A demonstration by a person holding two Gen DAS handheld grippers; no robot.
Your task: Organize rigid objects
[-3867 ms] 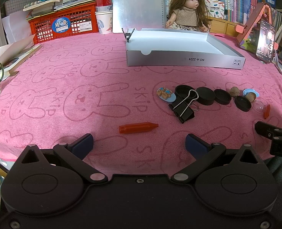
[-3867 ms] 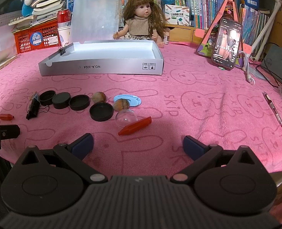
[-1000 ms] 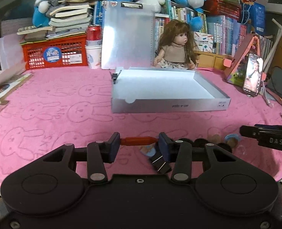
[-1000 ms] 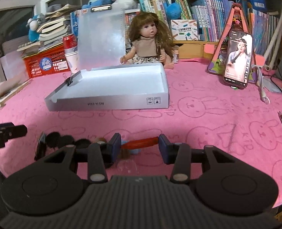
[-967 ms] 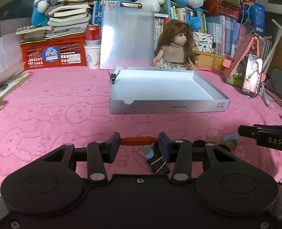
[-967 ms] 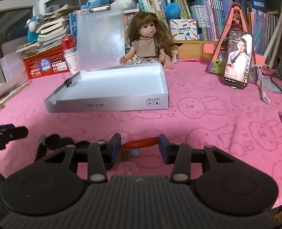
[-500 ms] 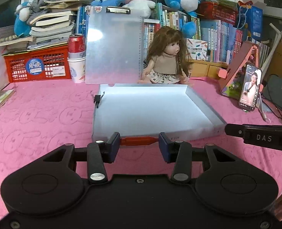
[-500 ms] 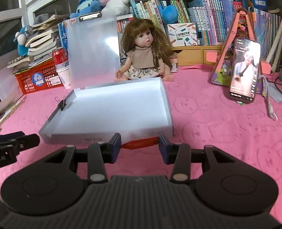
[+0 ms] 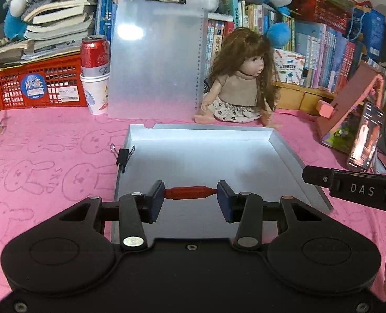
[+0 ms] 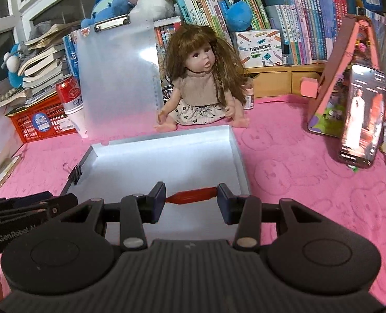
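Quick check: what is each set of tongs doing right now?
Left tongs: shut on a red capsule.
Right tongs: shut on another red capsule.

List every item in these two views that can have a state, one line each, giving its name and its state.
Left claw: shut on a red piece, held end to end.
Right claw: shut on another red piece, held end to end.
Red piece in the left claw: lifted, over the box.
Grey box: open, nothing lying inside.
Binder clip: clamped on the box's left wall.
Phone: screen on, propped upright.
Red can: upright in a paper cup.
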